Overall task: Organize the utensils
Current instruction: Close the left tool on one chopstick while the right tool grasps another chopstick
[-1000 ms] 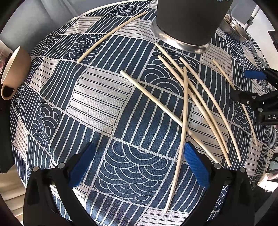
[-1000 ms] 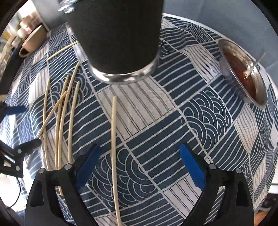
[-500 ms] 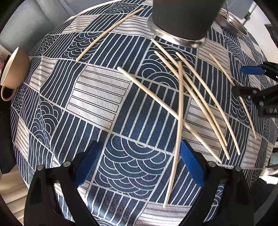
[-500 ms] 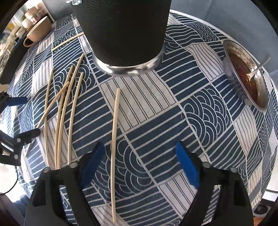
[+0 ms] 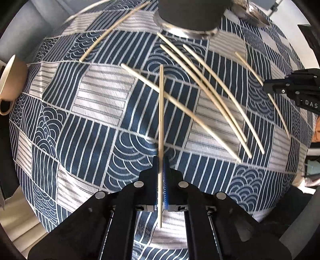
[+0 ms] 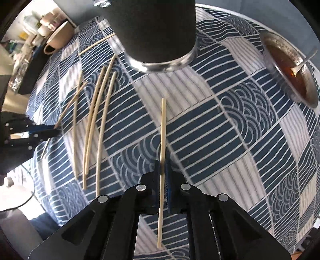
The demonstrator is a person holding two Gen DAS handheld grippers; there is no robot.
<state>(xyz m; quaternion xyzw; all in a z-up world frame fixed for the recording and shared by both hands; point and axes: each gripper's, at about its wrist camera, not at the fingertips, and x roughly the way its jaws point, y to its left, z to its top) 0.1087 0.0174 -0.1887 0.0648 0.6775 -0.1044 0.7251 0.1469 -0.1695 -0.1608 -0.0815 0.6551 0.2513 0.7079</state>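
My left gripper (image 5: 160, 160) is shut on a pale wooden chopstick (image 5: 161, 110), which runs straight up the left wrist view between the blue pads. Several more chopsticks (image 5: 218, 100) lie fanned on the blue-and-white patterned cloth (image 5: 100, 96) to its right. My right gripper (image 6: 163, 164) is shut on a second chopstick (image 6: 163, 130), with its tip toward the dark cylindrical holder (image 6: 152, 30). That holder (image 5: 190, 16) stands at the far edge of the cloth. Each gripper shows in the other's view: the right gripper (image 5: 290, 88) and the left gripper (image 6: 40, 130).
A beige cup (image 5: 10, 84) lies on its side at the cloth's left edge. A metal bowl (image 6: 290, 70) with brown sauce and a spoon sits far right. One lone chopstick (image 5: 112, 30) lies far left of the holder. Cluttered shelves (image 6: 30, 30) stand beyond the table.
Both grippers went from wide open to shut, each on a chopstick that lay between its fingers. Both have drifted slightly, and each held chopstick now sits centred in its view.
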